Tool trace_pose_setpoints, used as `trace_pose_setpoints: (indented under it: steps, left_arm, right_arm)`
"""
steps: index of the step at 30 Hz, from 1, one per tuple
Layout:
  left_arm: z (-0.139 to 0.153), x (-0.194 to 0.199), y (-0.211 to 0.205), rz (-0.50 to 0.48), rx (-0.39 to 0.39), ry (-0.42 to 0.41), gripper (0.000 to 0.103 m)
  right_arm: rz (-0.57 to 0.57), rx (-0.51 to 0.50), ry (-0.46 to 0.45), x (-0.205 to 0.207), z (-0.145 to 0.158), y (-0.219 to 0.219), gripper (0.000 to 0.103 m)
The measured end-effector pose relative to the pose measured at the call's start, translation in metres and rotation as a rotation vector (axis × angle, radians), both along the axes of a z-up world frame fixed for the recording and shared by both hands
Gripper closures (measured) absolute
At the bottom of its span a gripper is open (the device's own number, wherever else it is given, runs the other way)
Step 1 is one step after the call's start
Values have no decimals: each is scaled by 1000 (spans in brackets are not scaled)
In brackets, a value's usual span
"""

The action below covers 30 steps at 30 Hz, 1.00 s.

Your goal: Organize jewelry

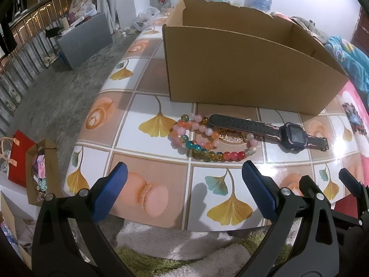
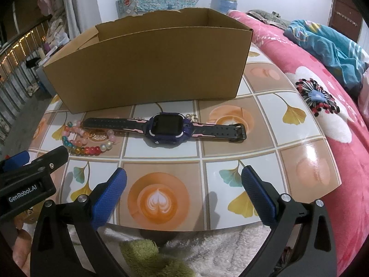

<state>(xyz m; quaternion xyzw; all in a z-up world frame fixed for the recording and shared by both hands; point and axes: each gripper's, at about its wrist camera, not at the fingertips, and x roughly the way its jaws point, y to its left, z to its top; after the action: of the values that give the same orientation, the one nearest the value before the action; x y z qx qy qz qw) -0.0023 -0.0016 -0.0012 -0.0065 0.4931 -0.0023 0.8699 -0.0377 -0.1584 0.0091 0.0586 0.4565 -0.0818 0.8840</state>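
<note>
Bracelet (image 1: 203, 138) (loose, rolling beads) and stiff-cased watch (image 2: 169, 127) lie before the box (image 2: 150, 69); take the watch by its strap; left gripper (image 1: 184, 184) and right gripper (image 2: 184, 184) gape empty.

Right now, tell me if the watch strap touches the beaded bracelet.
Touching: in the left wrist view the smartwatch strap end rests against the beaded bracelet.

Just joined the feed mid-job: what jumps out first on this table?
A big open cardboard box stands at the back of the patterned table. In front of it lie a dark smartwatch and, to its left, colourful bead bracelets touching its strap end. Both tongs, left and right, hang open near the table's front edge.
</note>
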Motion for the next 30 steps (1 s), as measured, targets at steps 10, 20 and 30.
trace_pose_setpoints:
  steps: [10, 20, 30]
  left_arm:
    - [0, 1, 2, 11, -4, 3, 8]
    - [-1, 1, 4, 14, -6, 0, 8]
    - [-1, 1, 4, 16, -3, -7, 8]
  right_arm:
    - [0, -2, 2, 0, 1, 0, 6]
    - [-1, -5, 5, 2, 2, 1, 6]
    - [-2, -7, 4, 1, 2, 1, 6]
